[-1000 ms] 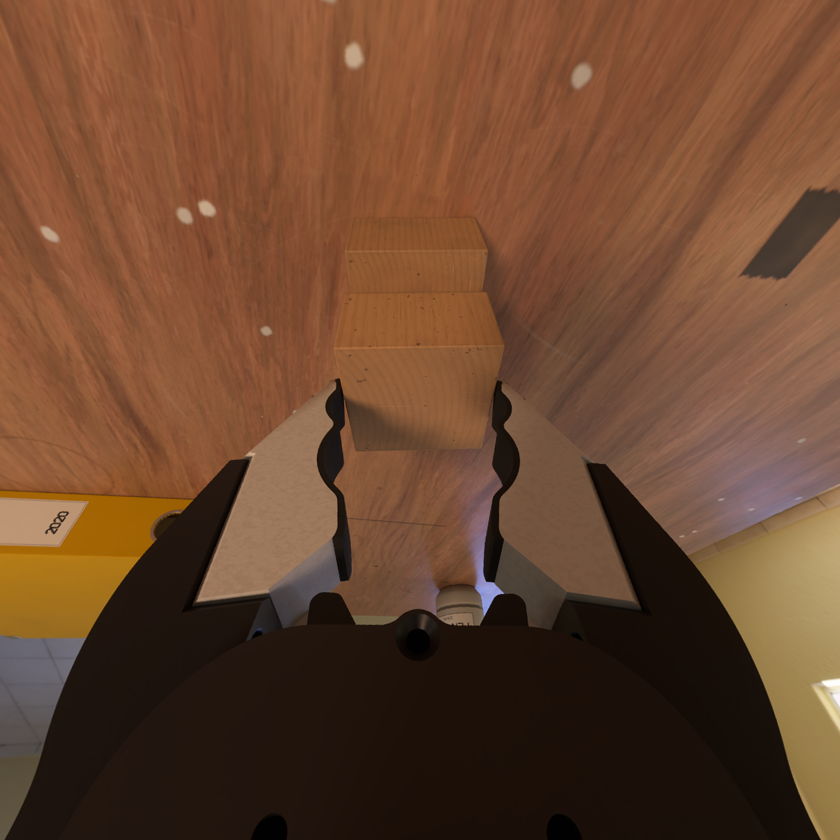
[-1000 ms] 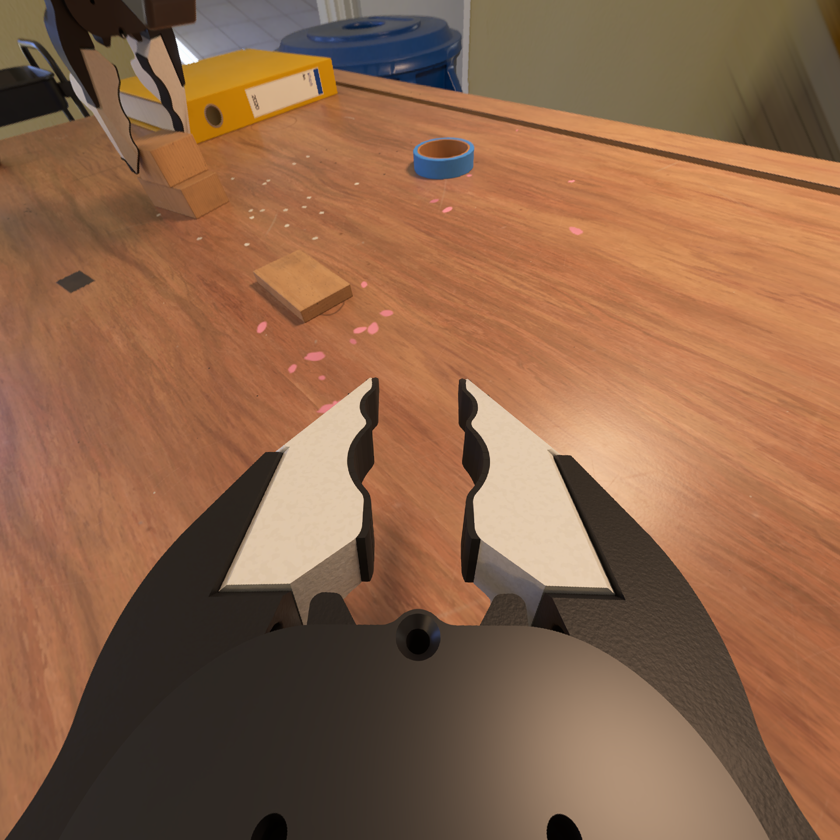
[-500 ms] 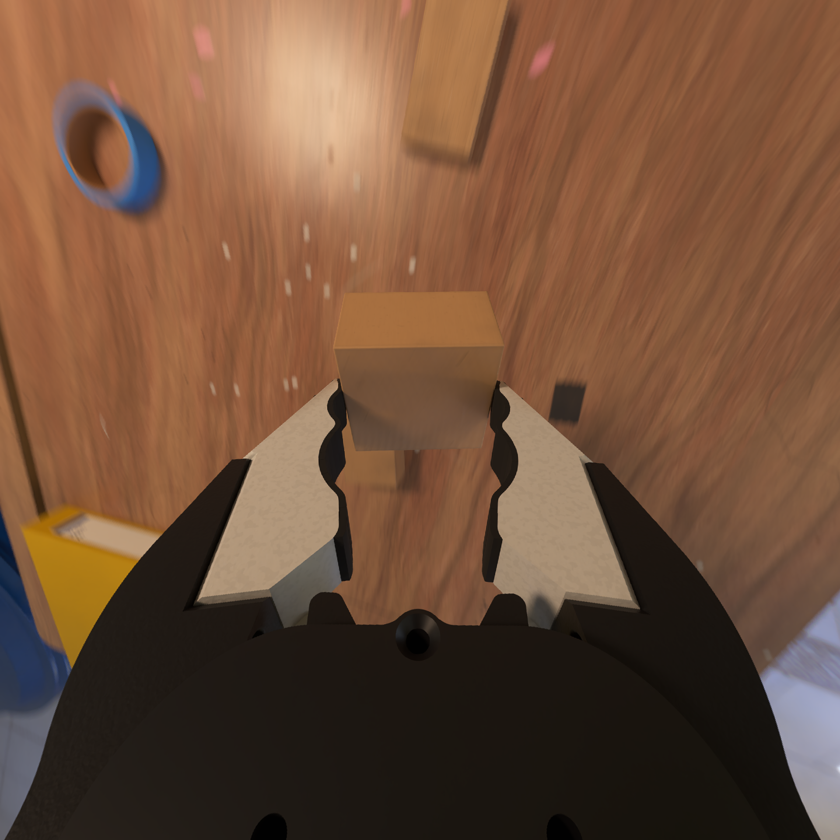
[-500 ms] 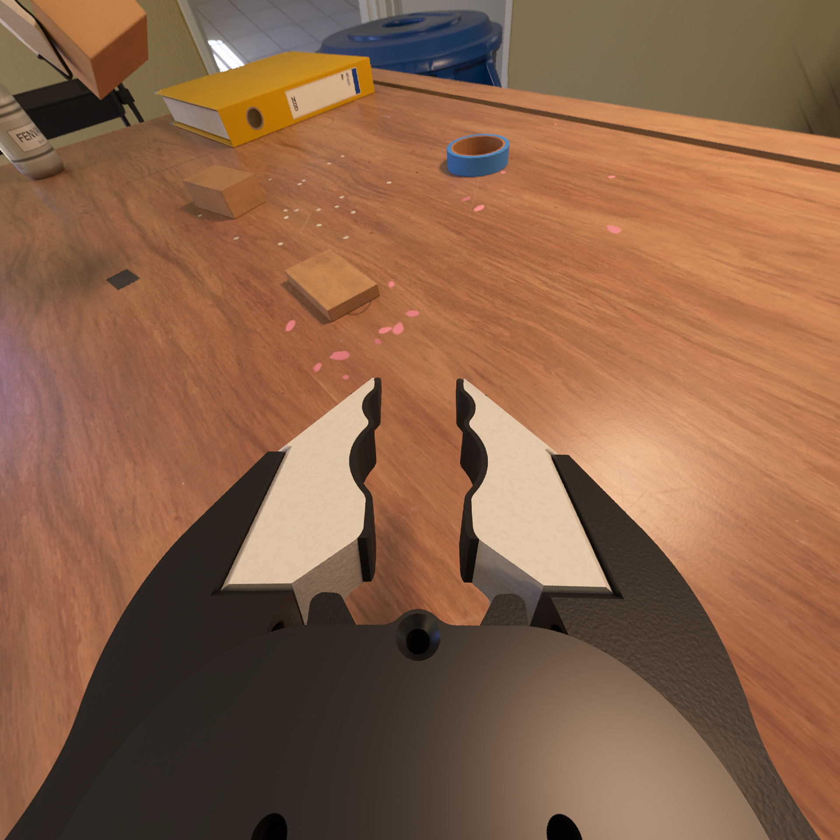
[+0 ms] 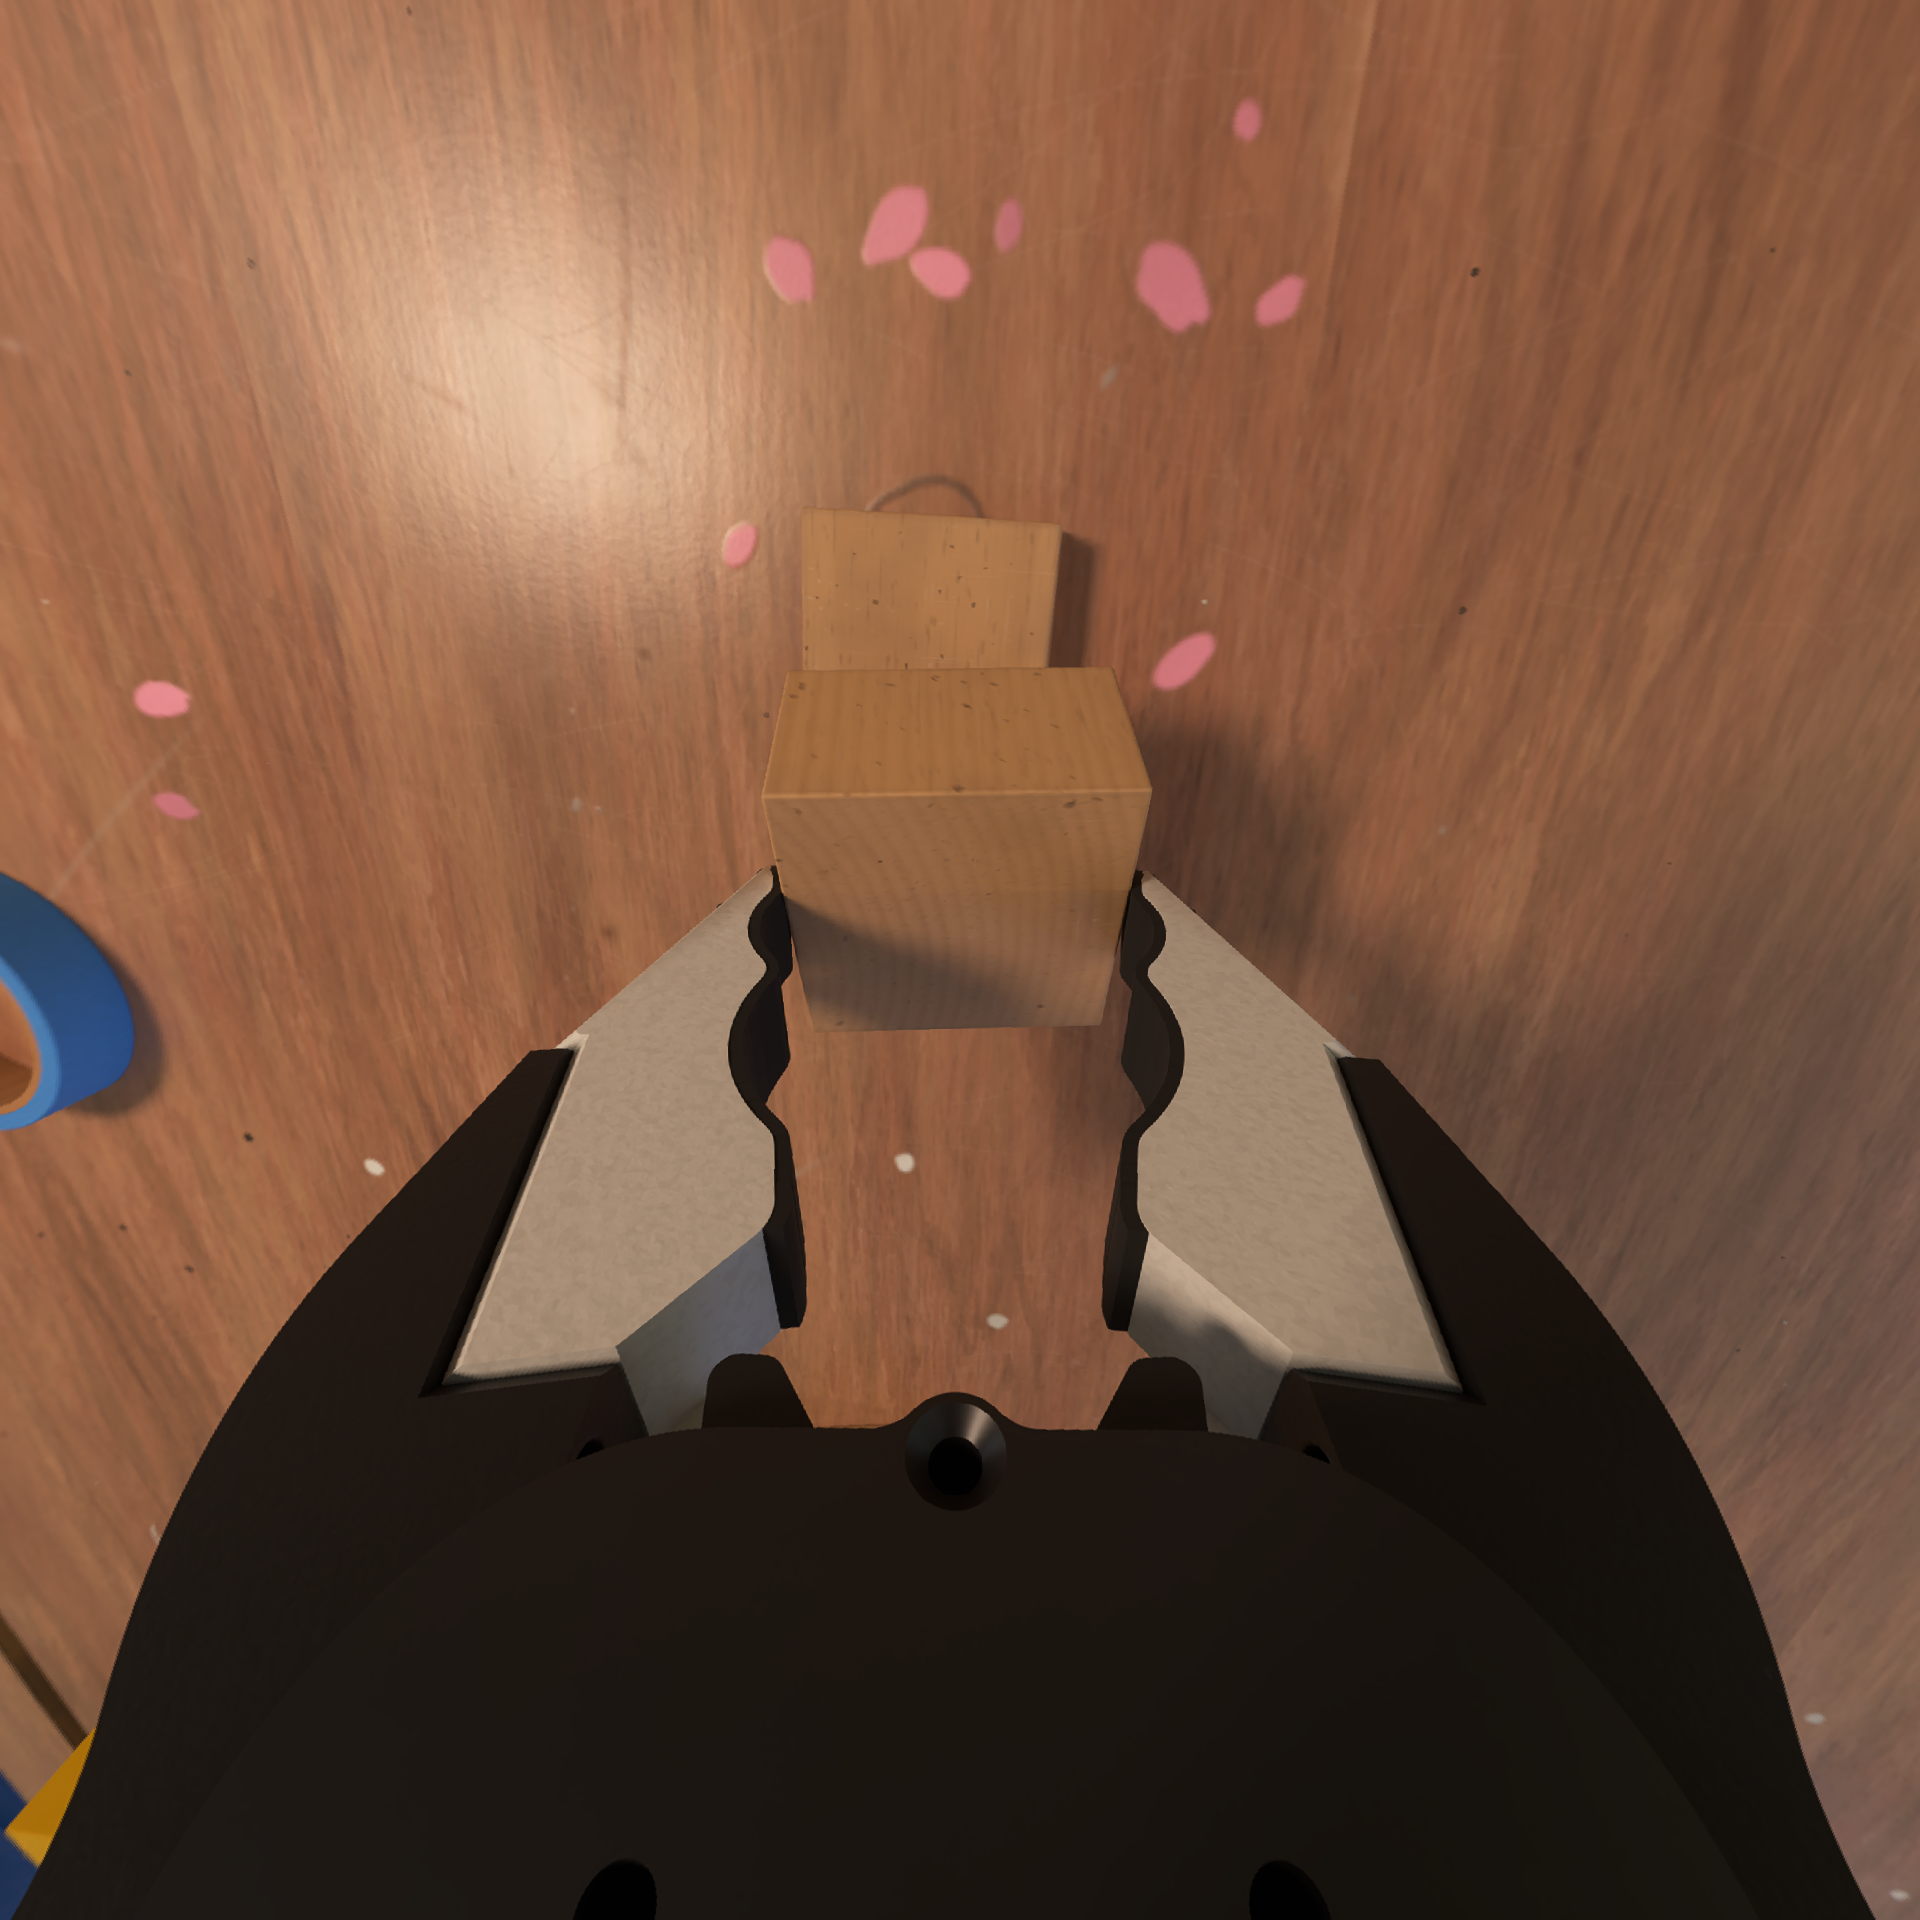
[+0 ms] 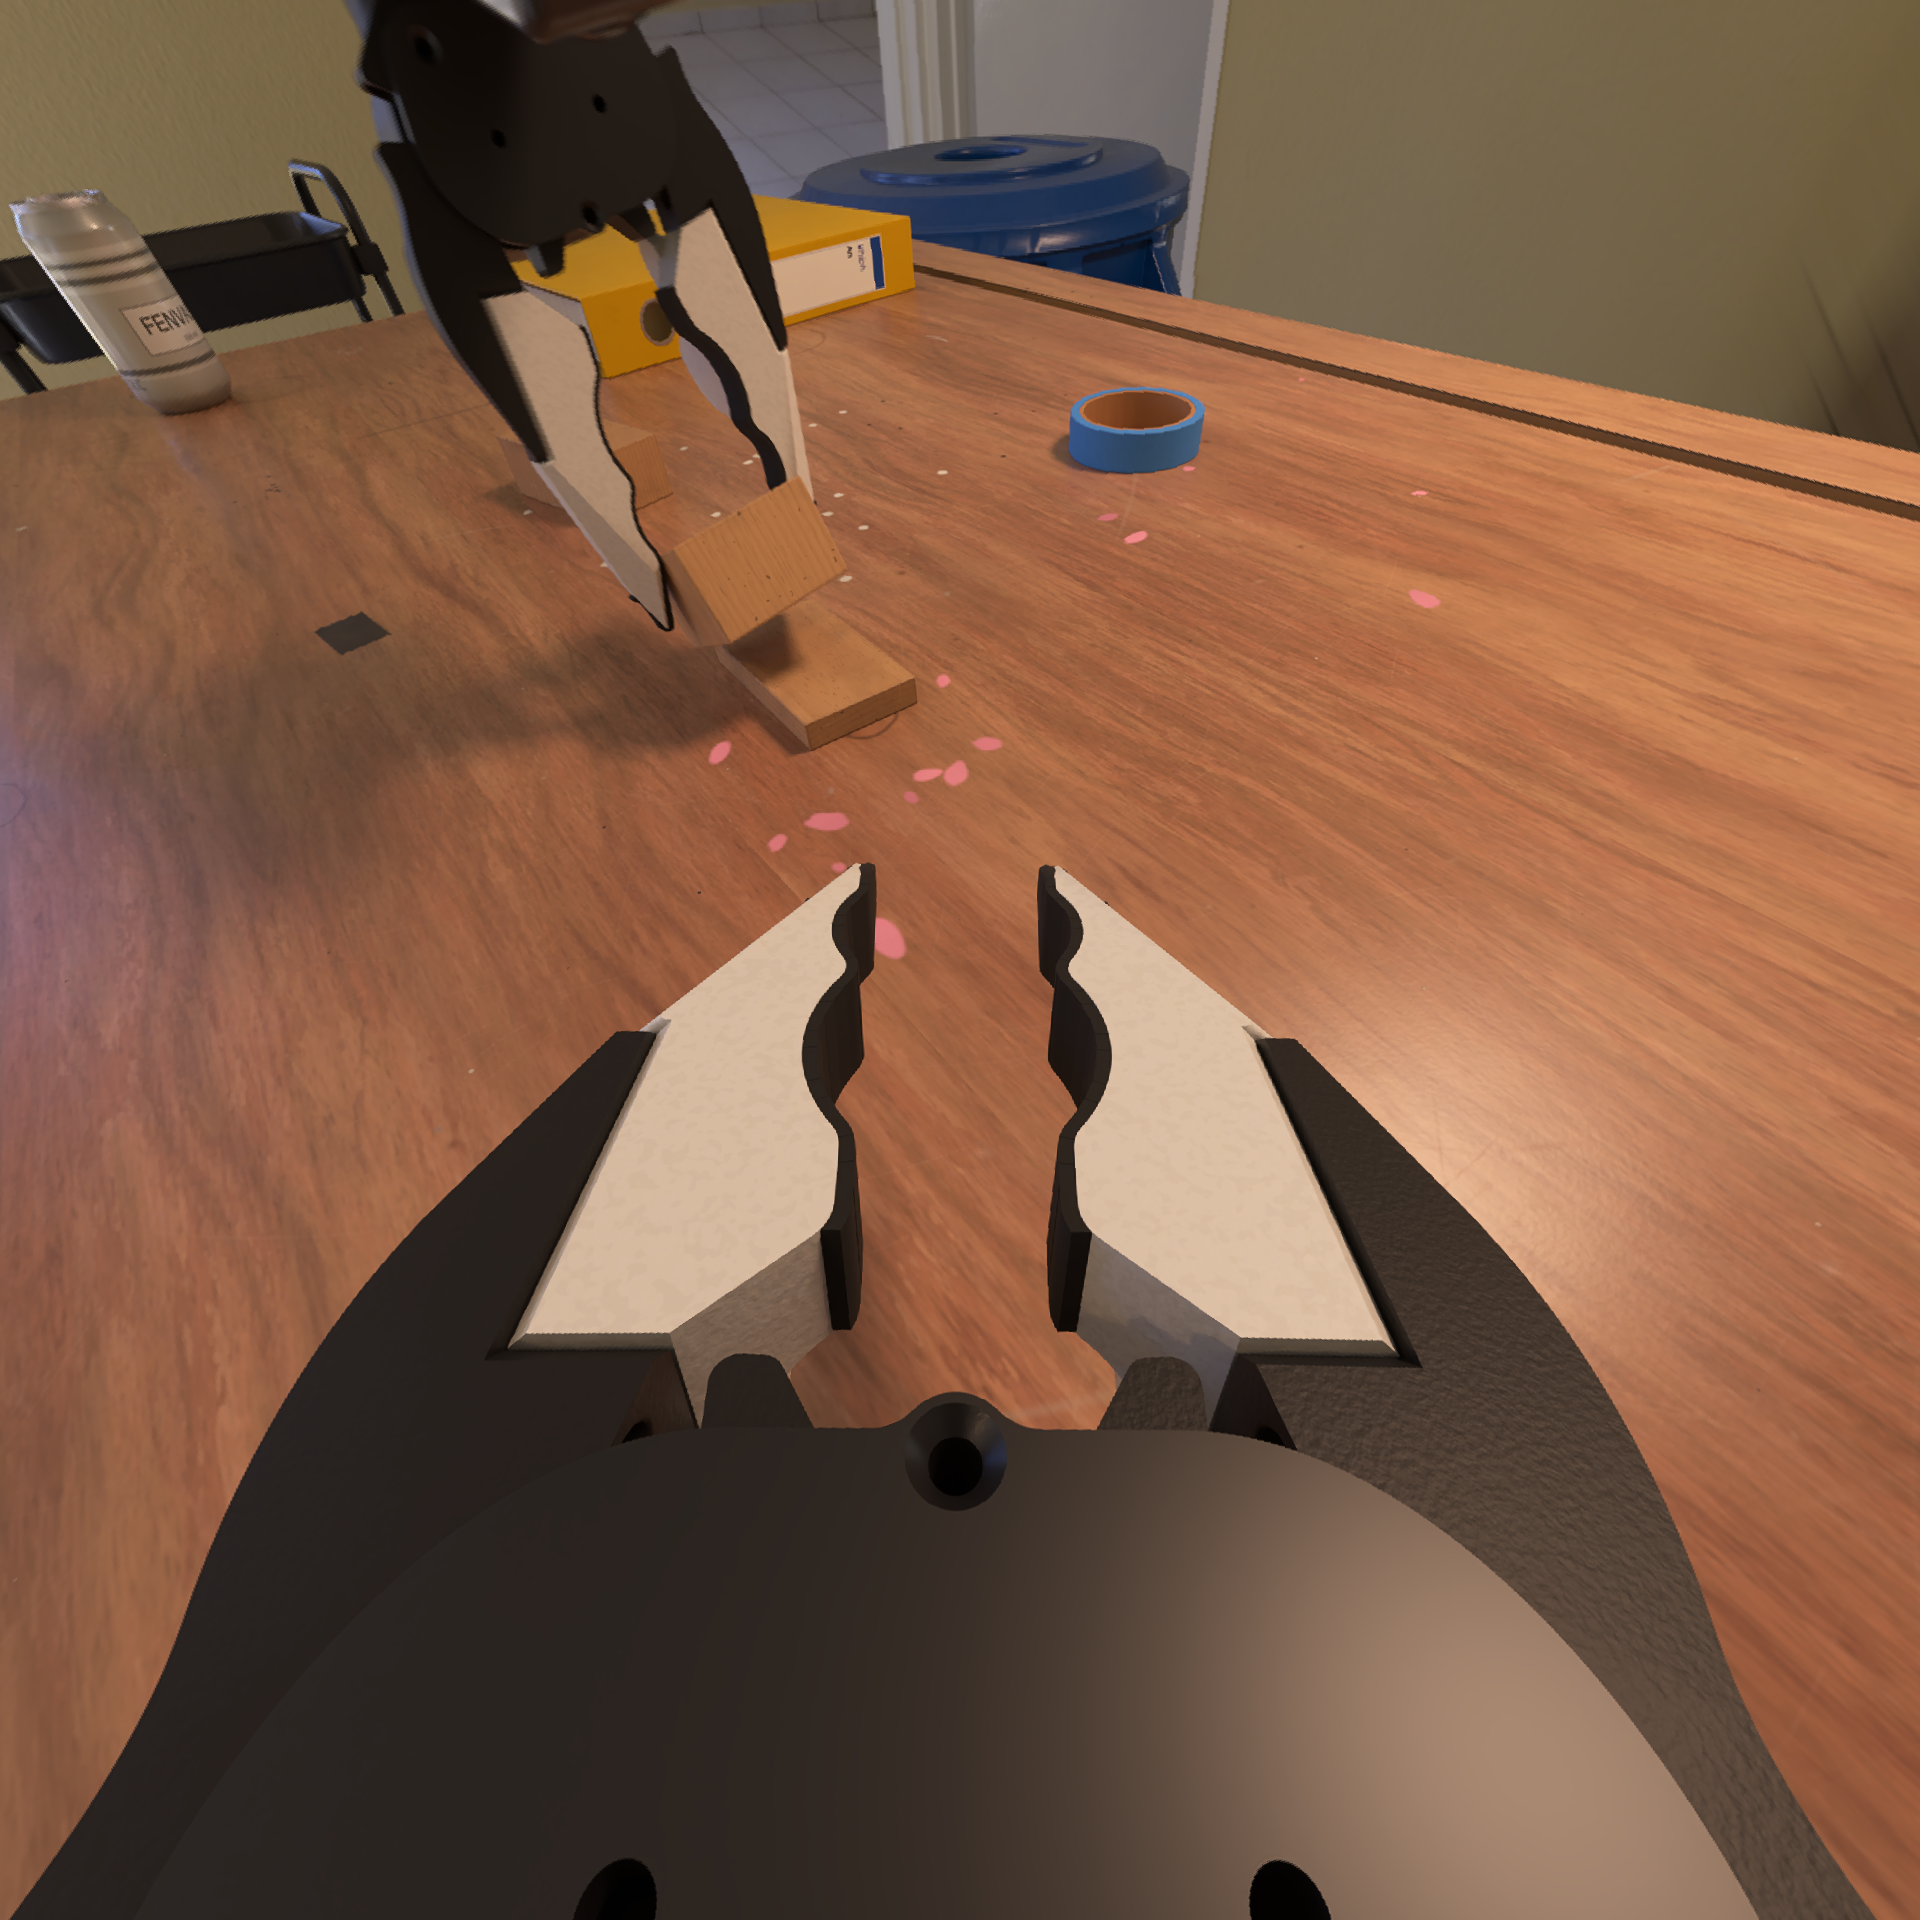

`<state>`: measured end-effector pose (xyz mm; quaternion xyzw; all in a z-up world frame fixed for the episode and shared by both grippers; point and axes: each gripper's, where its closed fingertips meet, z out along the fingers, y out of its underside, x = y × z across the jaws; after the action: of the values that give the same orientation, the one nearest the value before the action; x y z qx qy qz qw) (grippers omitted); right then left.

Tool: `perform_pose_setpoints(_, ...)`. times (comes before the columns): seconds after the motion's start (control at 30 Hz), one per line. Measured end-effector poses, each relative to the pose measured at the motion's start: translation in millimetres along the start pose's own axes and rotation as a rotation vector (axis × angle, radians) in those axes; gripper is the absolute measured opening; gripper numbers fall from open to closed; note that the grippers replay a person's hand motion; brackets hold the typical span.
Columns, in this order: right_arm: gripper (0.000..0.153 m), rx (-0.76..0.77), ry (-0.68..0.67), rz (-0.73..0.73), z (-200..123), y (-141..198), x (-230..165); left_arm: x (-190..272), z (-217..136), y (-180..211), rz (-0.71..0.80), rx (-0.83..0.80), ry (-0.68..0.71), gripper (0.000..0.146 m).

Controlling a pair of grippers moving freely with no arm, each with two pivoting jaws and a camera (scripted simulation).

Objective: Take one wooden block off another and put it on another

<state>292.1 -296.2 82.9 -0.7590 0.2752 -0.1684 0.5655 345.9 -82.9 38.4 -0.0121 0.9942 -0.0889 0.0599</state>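
While my left gripper [image 5: 956, 935] clamps the wooden block [image 5: 956, 831], I hold it above the flat block [image 5: 930, 592] on the table [image 5: 416, 416]; its long axis runs away from me.

From the right wrist view, the carried block hangs tilted over the flat one. I judge levelling and lowering come next. My right gripper [image 6: 956, 904] is idle, jaws narrowly parted, empty.

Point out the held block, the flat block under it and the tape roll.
Held block [image 5: 951, 831], left wrist view, near face.
Flat block [image 6: 831, 681], right wrist view, top face.
Tape roll [image 6: 1136, 442], right wrist view, outer blue band.
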Motion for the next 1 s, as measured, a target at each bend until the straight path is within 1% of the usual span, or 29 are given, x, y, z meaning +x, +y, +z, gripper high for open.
perform_pose_setpoints(0.17, 0.031, 0.0, -0.002, 0.017, -2.5, 0.8, -0.7, -8.9, 3.9, -9.9, 0.025, 0.053, 0.018, 0.064)
perform_pose_setpoints(0.4, 0.031, 0.001, -0.009, 0.039, -2.9, 1.0, 0.5, -13.6, 16.1, -8.5, 0.052, -0.008, 0.029, 0.066)
perform_pose_setpoints(0.57, 0.031, -0.004, -0.016, 0.046, -2.4, 1.4, 0.4, -11.6, 18.8, -12.4, 0.05, -0.001, 0.046, 0.066)
perform_pose_setpoints(0.67, 0.031, -0.008, -0.021, 0.049, -2.0, 1.8, 0.1, -10.5, 19.2, -9.9, 0.043, -0.042, 0.053, 0.065)
perform_pose_setpoints(0.7, 0.031, -0.008, -0.022, 0.05, -2.0, 1.7, 0.2, -11.1, 19.0, -8.7, 0.038, -0.056, 0.045, 0.075)
perform_pose_setpoints(0.73, 0.031, -0.007, -0.023, 0.052, -2.2, 1.7, 0.3, -11.5, 17.7, -8.3, 0.031, -0.067, 0.036, 0.088)
perform_pose_setpoints(0.77, 0.031, -0.006, -0.024, 0.054, -2.3, 1.6, 0.3, -11.1, 15.5, -8.2, 0.029, -0.074, 0.031, 0.095)
perform_pose_setpoints(0.9, 0.031, -0.006, -0.031, 0.07, -2.7, 1.9, 0.1, -7.4, -5.4, -6.6, -0.015, -0.113, 0.003, 0.097)
perform_pose_setpoints(0.97, 0.031, -0.004, -0.038, 0.088, -3.2, 1.9, -0.7, -7.2, -24.9, -10.4, -0.085, -0.085, -0.066, 0.098)
perform_pose_setpoints(1.0, 0.031, -0.002, -0.042, 0.095, -3.5, 1.8, -1.3, -7.9, -35.9, -13.5, -0.135, -0.053, -0.124, 0.098)
